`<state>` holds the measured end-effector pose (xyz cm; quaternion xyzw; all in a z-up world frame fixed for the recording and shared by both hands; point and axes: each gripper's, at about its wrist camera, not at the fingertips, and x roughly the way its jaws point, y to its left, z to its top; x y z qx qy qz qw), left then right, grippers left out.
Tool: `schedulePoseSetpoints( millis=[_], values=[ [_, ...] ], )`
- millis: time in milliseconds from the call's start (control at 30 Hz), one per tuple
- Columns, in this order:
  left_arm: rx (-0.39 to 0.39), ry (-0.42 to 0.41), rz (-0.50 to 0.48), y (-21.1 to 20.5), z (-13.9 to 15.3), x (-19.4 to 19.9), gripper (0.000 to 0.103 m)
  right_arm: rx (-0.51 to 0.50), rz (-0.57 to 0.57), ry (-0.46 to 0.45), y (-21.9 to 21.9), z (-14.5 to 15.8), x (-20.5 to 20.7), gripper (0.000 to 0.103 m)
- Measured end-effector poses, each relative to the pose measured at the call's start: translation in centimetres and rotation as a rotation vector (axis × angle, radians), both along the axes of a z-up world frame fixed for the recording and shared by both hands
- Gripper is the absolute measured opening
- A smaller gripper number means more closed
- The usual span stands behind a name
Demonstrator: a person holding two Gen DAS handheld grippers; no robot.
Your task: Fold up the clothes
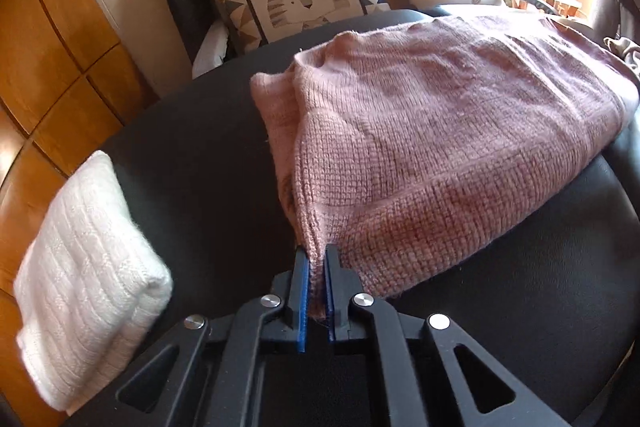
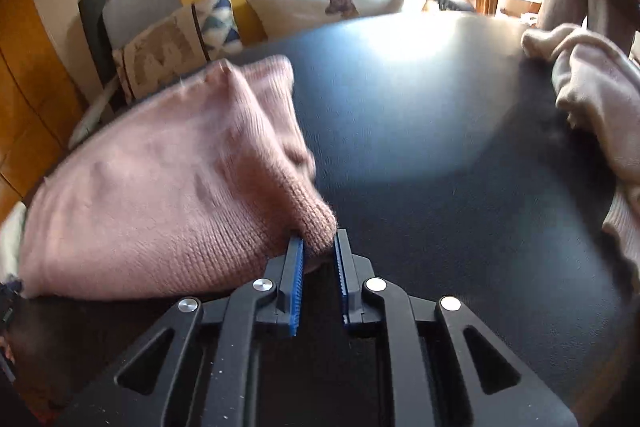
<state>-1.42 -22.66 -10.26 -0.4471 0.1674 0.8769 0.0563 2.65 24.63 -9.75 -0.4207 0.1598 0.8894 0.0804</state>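
Your left hand-held gripper point(image 1: 318, 259) pinches a corner of the pink knit sweater point(image 1: 440, 131), which lies folded across the centre of the dark counter point(image 1: 192, 155). Your right hand-held gripper point(image 2: 320, 239) clamps another corner (thicker there). A folded white knit point(image 1: 88, 267) sits lower left.

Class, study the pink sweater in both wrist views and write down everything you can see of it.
The pink sweater is a dusty-pink, chunky knit with a fuzzy surface, already folded into a thick, layered bundle. It lies on the dark table. The left gripper pinches its near corner between blue pads, and the right gripper is closed on another near corner, which bulges between the pads. The white folded knit lies apart from it.
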Motion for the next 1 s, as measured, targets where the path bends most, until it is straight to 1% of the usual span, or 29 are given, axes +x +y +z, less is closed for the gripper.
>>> schedulePoseSetpoints(
  millis=[33,67,100,133,200,267,367,400,467,533,633,667,733,767,833,867,900,933,1000],
  values=[
    [-0.005,0.003,-0.004,0.1,0.1,0.1,0.006,-0.021,0.008,0.009,0.0,-0.1,0.1,0.018],
    [0.024,0.003,-0.019,0.2,0.5,0.2,0.006,-0.041,0.013,0.016,0.1,-0.1,0.2,0.021],
    [0.058,0.002,-0.035,0.2,0.9,0.3,0.008,-0.051,0.000,0.016,0.3,0.4,0.5,0.028],
    [0.069,0.025,-0.032,0.0,1.5,0.6,0.010,-0.039,-0.029,0.024,0.4,1.2,1.0,0.033],
    [0.084,0.078,-0.019,-0.4,2.7,1.3,0.010,-0.009,-0.047,0.093,-0.3,3.5,2.1,0.034],
    [0.097,0.176,0.019,-0.6,4.6,2.1,0.011,0.016,-0.051,0.160,-1.1,5.7,2.9,0.034],
    [0.169,0.297,0.028,0.5,7.3,2.3,0.010,-0.031,0.134,0.229,-5.6,8.0,1.2,0.034],
    [0.177,0.307,0.012,1.6,7.8,1.7,0.010,-0.040,0.211,0.230,-7.5,8.4,0.1,0.034],
    [0.188,0.320,-0.025,4.2,8.5,0.5,0.013,-0.015,0.352,0.189,-12.1,8.4,-2.6,0.034],
    [0.204,0.284,-0.100,7.3,8.0,-1.3,0.013,0.047,0.444,0.132,-16.4,7.5,-5.1,0.034],
    [0.184,0.196,-0.149,11.1,5.6,-4.1,0.013,0.058,0.505,0.086,-19.9,5.6,-6.9,0.034],
    [0.177,0.168,-0.157,12.0,4.7,-4.7,0.013,0.060,0.514,0.061,-20.5,4.8,-7.1,0.034],
    [0.148,0.101,-0.136,12.6,2.8,-4.5,0.013,0.065,0.537,0.007,-21.1,3.4,-6.9,0.034],
    [0.154,0.069,-0.131,12.6,1.9,-3.8,0.013,0.077,0.540,-0.002,-21.2,2.9,-5.9,0.034],
    [0.154,0.070,-0.130,11.9,0.7,-2.0,0.013,0.076,0.552,-0.007,-20.9,2.0,-3.7,0.034],
    [0.153,0.072,-0.130,11.5,0.1,-1.1,0.013,0.075,0.549,0.009,-20.7,1.4,-2.4,0.034],
    [0.146,0.087,-0.135,11.3,-0.1,-0.5,0.013,0.079,0.549,0.045,-20.5,1.2,-1.2,0.034],
    [0.139,0.103,-0.142,11.3,-0.3,0.2,0.013,0.094,0.555,0.082,-20.6,0.9,-0.8,0.034],
    [0.123,0.136,-0.154,11.1,-0.7,1.5,0.013,0.131,0.569,0.102,-20.8,0.6,-0.5,0.034]
  ],
)
